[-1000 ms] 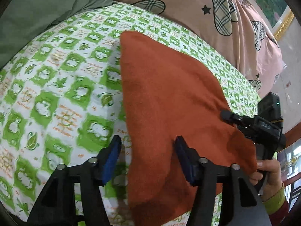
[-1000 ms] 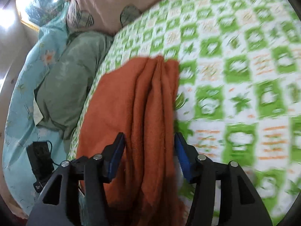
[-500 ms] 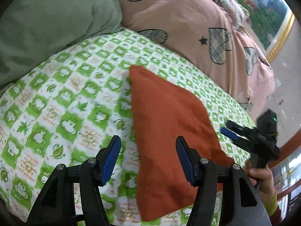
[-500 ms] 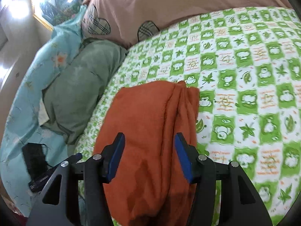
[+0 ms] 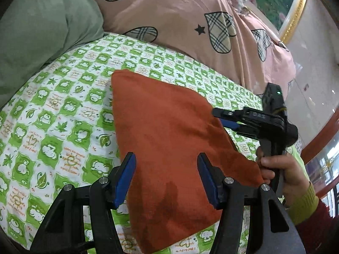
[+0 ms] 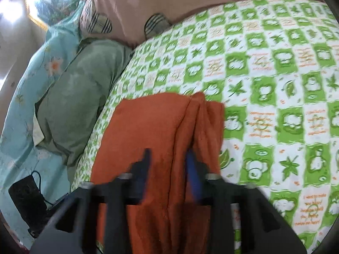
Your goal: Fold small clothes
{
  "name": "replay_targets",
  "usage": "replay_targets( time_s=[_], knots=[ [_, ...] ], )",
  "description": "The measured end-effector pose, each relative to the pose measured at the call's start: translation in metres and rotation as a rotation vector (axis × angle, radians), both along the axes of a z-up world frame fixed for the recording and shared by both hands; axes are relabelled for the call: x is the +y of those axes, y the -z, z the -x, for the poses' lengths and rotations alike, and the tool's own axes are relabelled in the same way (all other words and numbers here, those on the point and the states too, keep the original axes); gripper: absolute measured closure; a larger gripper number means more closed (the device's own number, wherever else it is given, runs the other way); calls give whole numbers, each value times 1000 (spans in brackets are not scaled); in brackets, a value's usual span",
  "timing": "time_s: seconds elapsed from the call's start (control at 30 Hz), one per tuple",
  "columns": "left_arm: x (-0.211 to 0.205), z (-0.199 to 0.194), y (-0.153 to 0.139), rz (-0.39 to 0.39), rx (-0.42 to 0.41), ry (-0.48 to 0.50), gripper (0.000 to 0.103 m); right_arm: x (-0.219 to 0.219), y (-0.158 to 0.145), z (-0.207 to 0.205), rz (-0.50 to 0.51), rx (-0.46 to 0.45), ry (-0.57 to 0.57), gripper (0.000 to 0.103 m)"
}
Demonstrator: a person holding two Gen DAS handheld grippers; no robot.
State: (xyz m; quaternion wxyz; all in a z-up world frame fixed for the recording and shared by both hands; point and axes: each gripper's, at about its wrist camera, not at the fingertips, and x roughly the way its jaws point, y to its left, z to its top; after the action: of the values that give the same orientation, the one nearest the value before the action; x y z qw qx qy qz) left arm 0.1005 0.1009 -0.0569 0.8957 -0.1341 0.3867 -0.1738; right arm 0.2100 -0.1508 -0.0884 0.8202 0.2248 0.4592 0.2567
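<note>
A folded orange cloth (image 5: 167,127) lies flat on the green-and-white patterned sheet (image 5: 59,114). My left gripper (image 5: 165,180) hovers open over the cloth's near end, with nothing pinched between its blue pads (image 5: 125,177). In the same view a hand holds my right gripper (image 5: 222,117) at the cloth's right edge. In the right wrist view the right gripper (image 6: 168,163) is blurred and its jaws are closing, with a narrow gap left. The orange cloth (image 6: 152,127) shows below that gap, with its layered folds to the right; I see no cloth pinched.
A grey-green pillow (image 5: 42,25) lies at the back left and a pink quilt with plaid hearts (image 5: 180,21) along the back. In the right wrist view a light blue floral cover (image 6: 25,97) and a black device with a cable (image 6: 25,196) sit at the left.
Both grippers have drawn back and up from the cloth, so more of the bed shows. The right jaws have narrowed from wide open. The cloth lies still.
</note>
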Motion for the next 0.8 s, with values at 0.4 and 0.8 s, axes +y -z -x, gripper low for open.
replay_targets(
  time_s=[0.4, 0.8],
  knots=[
    [-34, -18, -1, -74, 15, 116, 52, -36, -8, 6, 34, -55, 76, 94],
    [-28, -30, 5, -90, 24, 88, 53, -28, -52, 28, -67, -115, 151, 76]
  ],
)
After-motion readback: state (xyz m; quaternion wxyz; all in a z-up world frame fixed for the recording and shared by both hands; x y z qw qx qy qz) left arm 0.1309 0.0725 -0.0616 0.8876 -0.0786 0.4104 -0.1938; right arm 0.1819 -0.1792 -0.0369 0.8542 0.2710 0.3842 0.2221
